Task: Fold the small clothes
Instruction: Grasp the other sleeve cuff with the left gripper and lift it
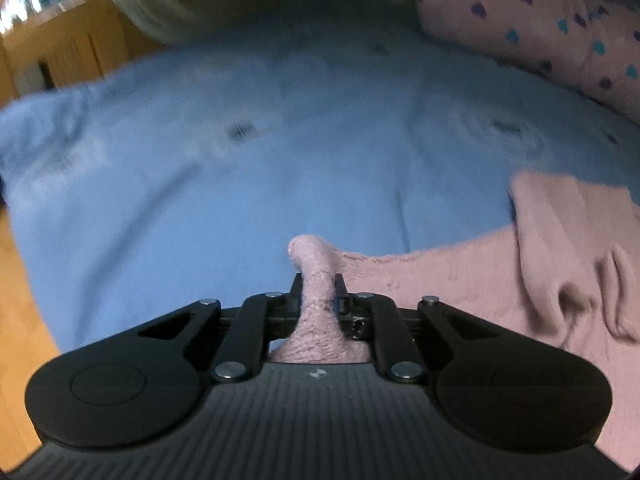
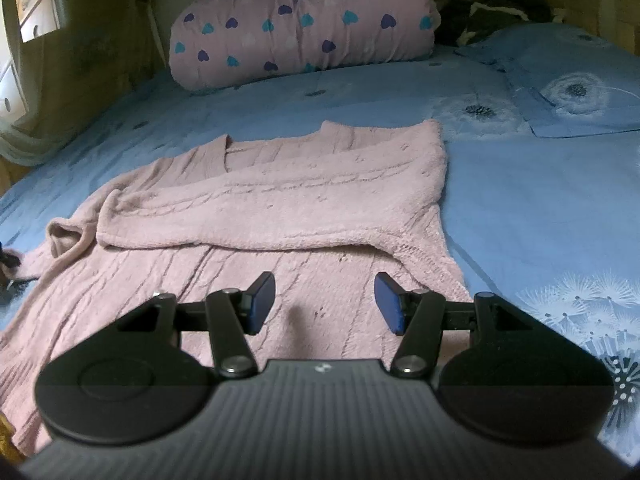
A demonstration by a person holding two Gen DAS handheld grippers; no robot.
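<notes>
The left gripper (image 1: 318, 292) is clamped on a bunched fold of the pink knitted sweater (image 2: 256, 208). The wool squeezes up between its two black fingers and pokes out past the tips as a rounded nub. The rest of that garment trails off toward four o'clock in the left wrist view, rumpled and soft with blur.

The right gripper (image 2: 325, 304) hovers low over the sweater's lower part with its blue-padded fingers (image 2: 264, 300) standing apart, nothing between them but the knit below.

Seen from the right wrist, the sweater lies spread across the blue bedsheet (image 2: 520, 216), filling the middle and the eight o'clock side. One sleeve is folded across the body from two o'clock to nine o'clock, and the neckline sits at twelve o'clock. A cable pattern runs along the knit.

Beyond the neckline, at twelve o'clock, a pink bolster printed with blue and purple hearts (image 2: 304, 24) lies on the bed. At two o'clock a blue pillowcase with white dandelion heads (image 2: 576, 92) rests on the sheet. Dandelion prints also show at four o'clock. Wooden furniture (image 1: 60, 40) stands at ten o'clock in the left view.
</notes>
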